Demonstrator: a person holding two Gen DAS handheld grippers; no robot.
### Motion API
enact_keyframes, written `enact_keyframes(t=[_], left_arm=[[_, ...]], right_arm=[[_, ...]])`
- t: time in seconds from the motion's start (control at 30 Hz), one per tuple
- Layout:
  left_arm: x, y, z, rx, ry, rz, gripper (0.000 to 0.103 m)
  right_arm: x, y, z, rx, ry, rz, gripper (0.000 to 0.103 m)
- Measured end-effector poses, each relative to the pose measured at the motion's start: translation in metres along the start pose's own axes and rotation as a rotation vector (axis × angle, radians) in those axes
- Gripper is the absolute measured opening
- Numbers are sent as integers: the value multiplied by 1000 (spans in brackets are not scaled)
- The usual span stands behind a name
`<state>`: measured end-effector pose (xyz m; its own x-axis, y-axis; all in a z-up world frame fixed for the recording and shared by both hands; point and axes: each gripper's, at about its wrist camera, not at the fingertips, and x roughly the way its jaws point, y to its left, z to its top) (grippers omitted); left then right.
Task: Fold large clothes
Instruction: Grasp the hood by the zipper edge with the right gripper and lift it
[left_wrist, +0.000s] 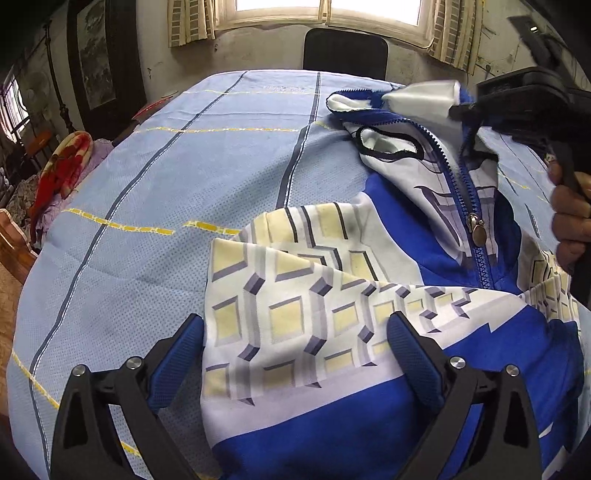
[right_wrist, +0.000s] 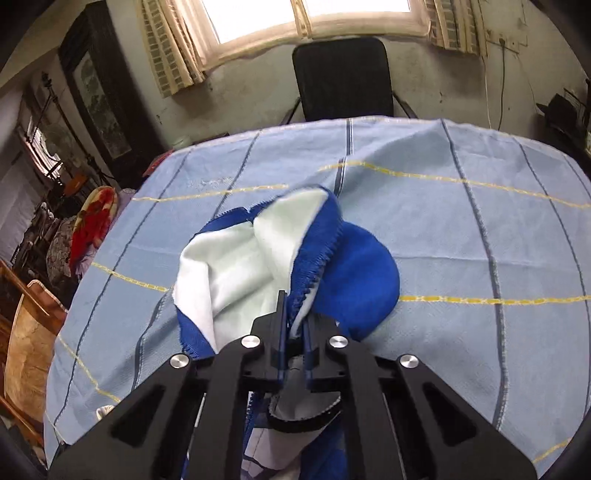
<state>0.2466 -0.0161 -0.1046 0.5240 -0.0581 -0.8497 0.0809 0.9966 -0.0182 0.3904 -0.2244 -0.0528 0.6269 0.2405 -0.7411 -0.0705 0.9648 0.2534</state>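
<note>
**Ana:** Left wrist view first. What do you see relative to the jacket?

**Ben:** The jacket (left_wrist: 369, 295), blue and white with a pattern of yellow squares, lies spread on the light blue sheet (left_wrist: 166, 177) that covers the table. The left gripper (left_wrist: 295, 343) hovers over its patterned panel, fingers spread wide to either side of the cloth, gripping nothing.

**Ana:** And the zipper?

**Ben:** The zipper pull (left_wrist: 477, 229) sits partway up the front, and the jacket is open above it. Beyond that, the collar end is lifted off the sheet, pinched by the right gripper (left_wrist: 458, 109). The person's right hand (left_wrist: 570, 221) holds that tool at the picture's edge.

**Ana:** Anything past the jacket?

**Ben:** A black chair (left_wrist: 345, 50) stands at the table's far side, under a bright window (left_wrist: 325, 9). Off to the left of the jacket, beyond the table's edge, is a red flowered blanket (left_wrist: 62, 173).

**Ana:** Now the right wrist view.

**Ben:** The right gripper (right_wrist: 295, 325) is clenched on the jacket (right_wrist: 258, 251); its fingers are pressed together with a fold of blue edge and white lining between them. The gathered cloth bunches just ahead of the fingers, above the sheet (right_wrist: 461, 229). Behind the jacket stands the chair (right_wrist: 343, 77), and the blanket (right_wrist: 92, 229) is far to its left.
</note>
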Motion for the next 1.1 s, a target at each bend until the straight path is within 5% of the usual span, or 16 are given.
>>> enact_keyframes(t=[0.27,0.4,0.6,0.73,1.0,1.1], left_arm=[[-7,12,2,-34,-15,-45,97],[-26,24,4,-51,-83,-24,97],[-49,31,3,-69,-136,-45,97],[-51,26,-2,-58,-127,-52,97],[-45,18,-7,-27,-108,-34,97],[-45,20,-7,-34,-106,-37,97]], right_arm=[[-99,41,-29,-219,-141,40,6],[-141,65,-82,-372,-154,43,6],[-154,66,-189,-481,-9,57,7],[-146,49,-238,-483,116,-8,10],[-205,48,-193,-374,-113,-24,62],[-182,68,-158,-391,-136,-35,67]])
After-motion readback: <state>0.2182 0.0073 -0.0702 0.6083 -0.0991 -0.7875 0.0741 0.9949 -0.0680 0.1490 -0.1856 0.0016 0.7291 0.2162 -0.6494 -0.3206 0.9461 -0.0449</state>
